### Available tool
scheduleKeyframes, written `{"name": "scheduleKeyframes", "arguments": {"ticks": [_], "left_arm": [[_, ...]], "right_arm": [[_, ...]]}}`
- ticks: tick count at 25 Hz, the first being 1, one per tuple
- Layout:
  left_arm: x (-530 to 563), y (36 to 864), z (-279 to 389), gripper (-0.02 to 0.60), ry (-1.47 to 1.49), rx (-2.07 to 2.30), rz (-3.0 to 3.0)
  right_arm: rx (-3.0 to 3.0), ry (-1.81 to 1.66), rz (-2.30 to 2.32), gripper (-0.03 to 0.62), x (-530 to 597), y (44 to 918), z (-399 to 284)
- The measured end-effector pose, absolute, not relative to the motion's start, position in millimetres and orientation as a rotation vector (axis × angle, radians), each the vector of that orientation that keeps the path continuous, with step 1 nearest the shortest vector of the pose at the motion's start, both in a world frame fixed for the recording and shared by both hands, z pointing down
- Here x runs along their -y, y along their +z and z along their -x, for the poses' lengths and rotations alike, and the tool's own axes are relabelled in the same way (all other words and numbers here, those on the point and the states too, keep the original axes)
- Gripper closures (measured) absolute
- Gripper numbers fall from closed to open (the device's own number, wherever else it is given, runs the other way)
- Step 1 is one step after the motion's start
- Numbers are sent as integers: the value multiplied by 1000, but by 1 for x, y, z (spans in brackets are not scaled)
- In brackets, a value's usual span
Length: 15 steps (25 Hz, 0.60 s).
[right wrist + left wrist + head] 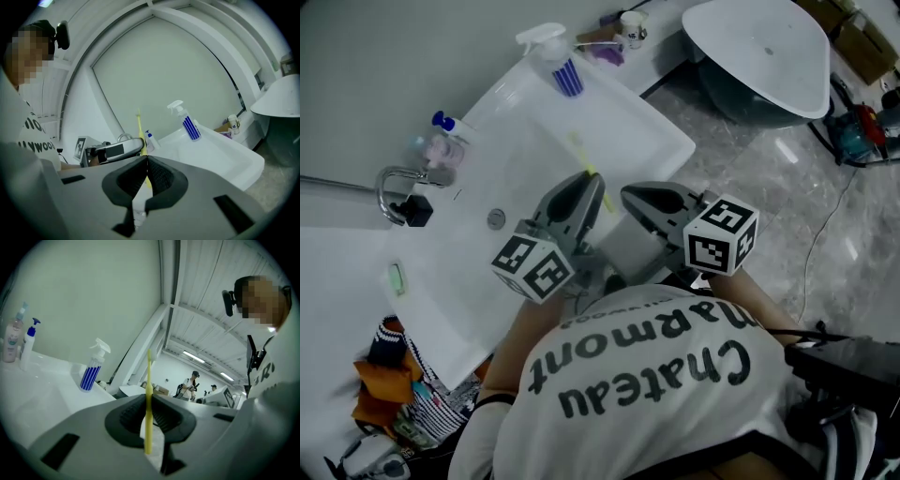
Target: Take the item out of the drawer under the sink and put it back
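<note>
Left gripper point(589, 183): clenched on a yellow toothbrush point(581, 155); in the left gripper view the 2 dark ribbed pads point(129, 418) pinch its handle point(149, 380).
Toothbrush: upright between the left jaws, its lower end below the pads and its long upper part rising well above them; in the head view it hangs over the basin, touching nothing else.
Right gripper point(630, 194): jaws pressed together at their tips with nothing between them point(147, 157); it sits just beside the left gripper, apart from the toothbrush.
Right gripper view: the toothbrush point(139, 126) shows behind the closed jaws, held by the left gripper point(117, 150).
Marker cubes: 1 on each gripper, left point(532, 265) and right point(722, 234), close to the person's white lettered shirt point(647, 375).
Sink point(609, 122): white, rectangular, with a round drain point(496, 218) and a chrome faucet point(394, 187) at its left edge.
Spray bottle point(555, 58): blue-striped, with a white trigger, standing on the sink's far corner.
Pump bottles point(445, 127): 2, near the faucet, 1 with a blue pump head.
Floor point(769, 178): grey marble-look tiles to the right of the sink.
White tub point(769, 47): rounded, at the upper right, well apart from the sink.
</note>
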<state>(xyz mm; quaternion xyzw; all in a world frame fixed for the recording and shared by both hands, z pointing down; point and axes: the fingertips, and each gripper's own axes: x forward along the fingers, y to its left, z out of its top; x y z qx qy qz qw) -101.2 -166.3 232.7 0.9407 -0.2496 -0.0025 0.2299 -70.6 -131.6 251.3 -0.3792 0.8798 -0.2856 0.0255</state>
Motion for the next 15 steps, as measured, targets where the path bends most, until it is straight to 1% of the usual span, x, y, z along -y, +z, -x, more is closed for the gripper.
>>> {"name": "scheduleKeyframes", "arguments": {"ticks": [6, 15], "left_arm": [[191, 237, 127, 535, 41, 632, -2591], [226, 251, 152, 535, 94, 535, -2603]], "right_arm": [[-2688, -889, 1292, 582, 145, 255, 85], [-2595, -914, 1559, 582, 138, 261, 69]]}}
